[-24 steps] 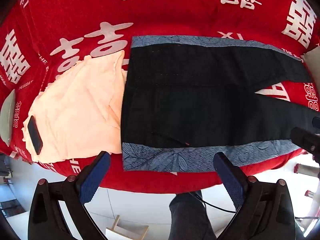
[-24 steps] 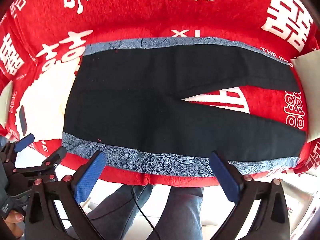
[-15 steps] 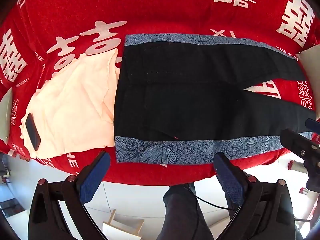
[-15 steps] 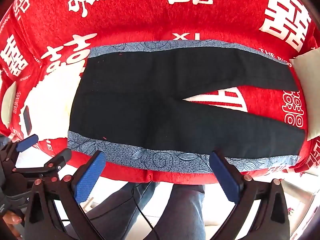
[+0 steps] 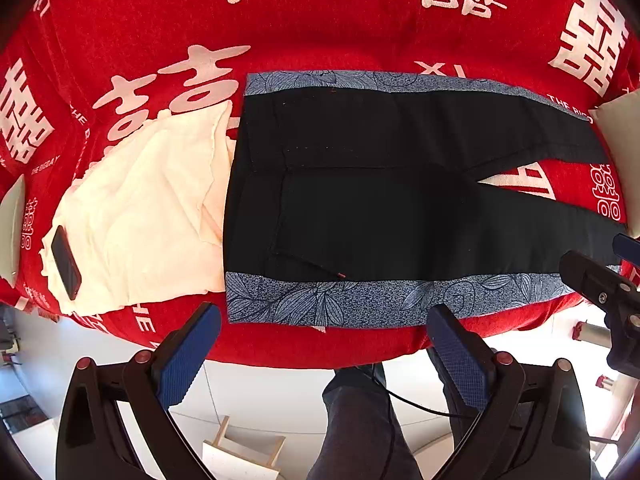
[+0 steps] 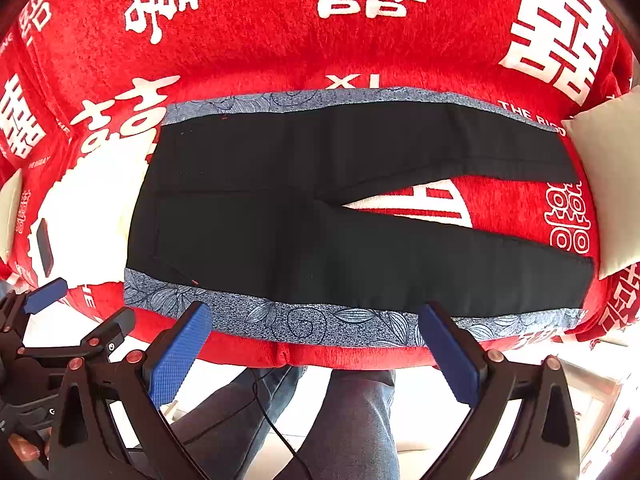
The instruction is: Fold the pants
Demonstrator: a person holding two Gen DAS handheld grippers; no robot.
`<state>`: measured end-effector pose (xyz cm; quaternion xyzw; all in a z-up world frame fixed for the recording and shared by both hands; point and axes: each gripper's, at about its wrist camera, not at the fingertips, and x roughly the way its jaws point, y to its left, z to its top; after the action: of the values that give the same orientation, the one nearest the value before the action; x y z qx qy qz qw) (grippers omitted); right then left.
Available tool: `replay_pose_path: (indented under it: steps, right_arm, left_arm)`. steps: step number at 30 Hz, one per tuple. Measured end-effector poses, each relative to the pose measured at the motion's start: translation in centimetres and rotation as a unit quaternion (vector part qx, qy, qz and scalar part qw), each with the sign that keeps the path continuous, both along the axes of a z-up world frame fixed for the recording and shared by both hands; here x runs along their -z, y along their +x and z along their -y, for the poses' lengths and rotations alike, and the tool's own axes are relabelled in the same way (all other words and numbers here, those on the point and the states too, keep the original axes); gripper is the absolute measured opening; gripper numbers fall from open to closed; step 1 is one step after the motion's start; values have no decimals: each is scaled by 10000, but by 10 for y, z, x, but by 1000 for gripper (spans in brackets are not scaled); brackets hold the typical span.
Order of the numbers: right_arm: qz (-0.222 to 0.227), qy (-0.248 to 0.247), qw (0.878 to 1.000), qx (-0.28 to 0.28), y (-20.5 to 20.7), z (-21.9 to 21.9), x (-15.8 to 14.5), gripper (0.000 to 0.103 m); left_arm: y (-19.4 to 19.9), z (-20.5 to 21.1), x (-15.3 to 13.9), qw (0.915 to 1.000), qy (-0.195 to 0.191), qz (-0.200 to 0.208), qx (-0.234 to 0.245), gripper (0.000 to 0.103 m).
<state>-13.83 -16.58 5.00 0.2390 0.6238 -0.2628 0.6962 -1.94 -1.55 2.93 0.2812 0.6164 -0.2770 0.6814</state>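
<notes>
— Left wrist view first: where are the pants (image 5: 380, 200)?
— Spread flat on the red plush blanket (image 5: 320, 20), waistband left, legs splayed right, blue floral bands along the near and far edges.
— And the grippers?
— Left hand-held gripper (image 5: 324, 356) and right hand-held gripper (image 6: 316, 354) hang off the near edge, fingers spread, empty.
— Anything beside them?
— Cream cloth (image 5: 140, 216) at the left, touching the waistband, with a dark phone (image 5: 66, 262) on it.

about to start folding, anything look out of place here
A dark phone lies on the cream cloth right beside the pants waistband, and the cloth tucks slightly under them. Otherwise the pants lie flat, legs splayed apart.
</notes>
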Motion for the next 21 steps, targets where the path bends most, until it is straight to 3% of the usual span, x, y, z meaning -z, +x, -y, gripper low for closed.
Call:
replay_pose_path:
  steps: [21]
  right_arm:
    - [-81,47,9999,-119,-1,-12,3,103]
  left_arm:
    - [0,-7,-1,9999,40,-9,-131,103]
